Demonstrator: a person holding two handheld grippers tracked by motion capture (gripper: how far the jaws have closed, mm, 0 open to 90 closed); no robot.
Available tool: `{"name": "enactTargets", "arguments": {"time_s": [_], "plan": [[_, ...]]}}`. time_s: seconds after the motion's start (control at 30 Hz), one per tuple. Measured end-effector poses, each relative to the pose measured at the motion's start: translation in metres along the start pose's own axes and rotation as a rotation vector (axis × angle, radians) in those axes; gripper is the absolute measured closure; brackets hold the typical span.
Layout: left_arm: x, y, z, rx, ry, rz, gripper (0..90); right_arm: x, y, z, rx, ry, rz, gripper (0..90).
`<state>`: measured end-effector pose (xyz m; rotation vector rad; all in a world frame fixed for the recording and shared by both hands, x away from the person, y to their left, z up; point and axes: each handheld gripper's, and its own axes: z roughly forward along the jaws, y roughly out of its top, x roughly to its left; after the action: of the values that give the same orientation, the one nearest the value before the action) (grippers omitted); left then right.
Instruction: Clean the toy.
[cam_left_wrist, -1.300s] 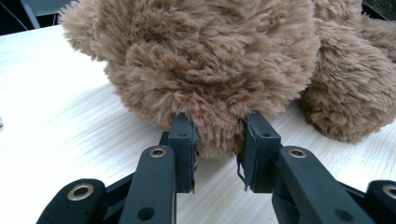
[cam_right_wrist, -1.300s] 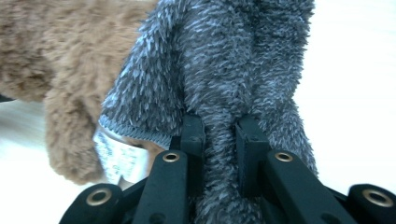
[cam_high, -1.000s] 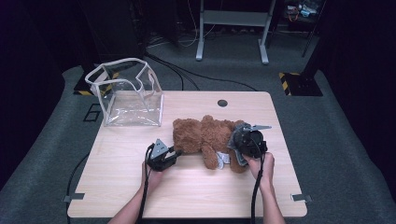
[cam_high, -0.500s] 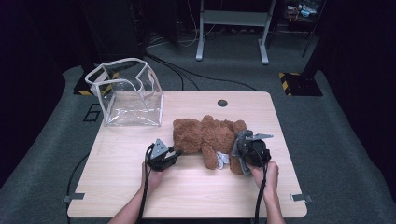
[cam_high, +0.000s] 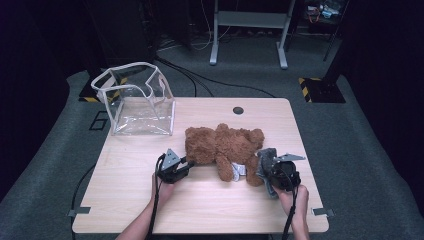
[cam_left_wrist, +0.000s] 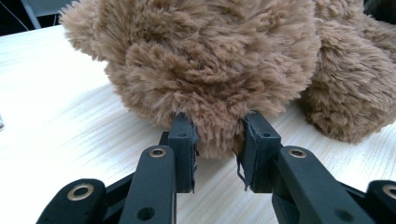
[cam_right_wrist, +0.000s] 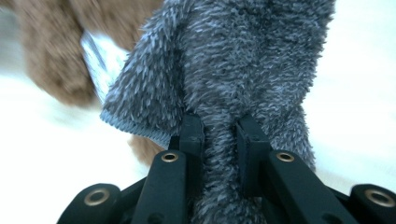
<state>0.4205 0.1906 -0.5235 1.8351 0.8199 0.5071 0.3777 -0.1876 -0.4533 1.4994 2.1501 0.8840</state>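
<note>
A brown teddy bear (cam_high: 222, 145) lies on its side in the middle of the wooden table (cam_high: 130, 200). My left gripper (cam_high: 184, 165) is shut on the bear's fur at its left end; in the left gripper view both jaws pinch a tuft of the bear (cam_left_wrist: 210, 70), with the gripper (cam_left_wrist: 217, 151) close to the tabletop. My right gripper (cam_high: 267, 167) is shut on a grey fuzzy sock (cam_high: 265, 160) at the bear's right leg. In the right gripper view the grey sock (cam_right_wrist: 243, 70) is squeezed between the jaws of that gripper (cam_right_wrist: 219, 140).
A clear plastic bag (cam_high: 137, 102) with a white rim stands open at the table's back left. A dark round grommet (cam_high: 238, 110) sits near the back edge. A white tag (cam_high: 238, 171) shows at the bear's underside. Cables trail from both grippers.
My right gripper has moved toward the near right corner, pulling the grey sock along the bear's leg. The left gripper and the bear's body have stayed put.
</note>
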Motion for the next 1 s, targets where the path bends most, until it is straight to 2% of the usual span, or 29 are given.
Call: {"name": "enactTargets", "arguments": {"time_s": [0.13, 0.23, 0.3, 0.4, 0.5, 0.53, 0.77, 1.0], "plan": [[0.000, 0.000, 0.000, 0.002, 0.001, -0.002, 69.0, 0.014, 0.019, -0.001, -0.023, -0.008, -0.023, 75.5], [0.000, 0.000, 0.000, 0.002, 0.002, 0.002, 69.0, 0.022, 0.032, 0.009, -0.029, -0.028, -0.043, 75.4], [0.000, 0.000, 0.000, 0.002, 0.002, 0.002, 69.0, 0.025, 0.039, 0.019, -0.021, -0.033, -0.039, 75.4], [0.000, 0.000, 0.000, 0.002, 0.001, 0.004, 69.0, 0.025, 0.042, 0.030, -0.003, -0.043, -0.042, 75.3], [0.000, 0.000, 0.000, 0.001, 0.000, 0.004, 69.0, 0.024, 0.038, 0.034, 0.020, -0.050, -0.032, 75.4], [0.000, 0.000, 0.000, 0.003, 0.001, 0.005, 69.1, 0.023, 0.037, 0.035, 0.020, -0.053, -0.043, 75.5], [0.000, 0.000, 0.000, 0.000, 0.000, 0.002, 69.1, 0.022, 0.020, 0.026, 0.051, -0.066, -0.055, 75.5], [0.000, 0.000, 0.000, 0.001, 0.001, 0.004, 69.1, 0.014, 0.002, 0.017, 0.086, -0.066, -0.032, 75.5]]}}
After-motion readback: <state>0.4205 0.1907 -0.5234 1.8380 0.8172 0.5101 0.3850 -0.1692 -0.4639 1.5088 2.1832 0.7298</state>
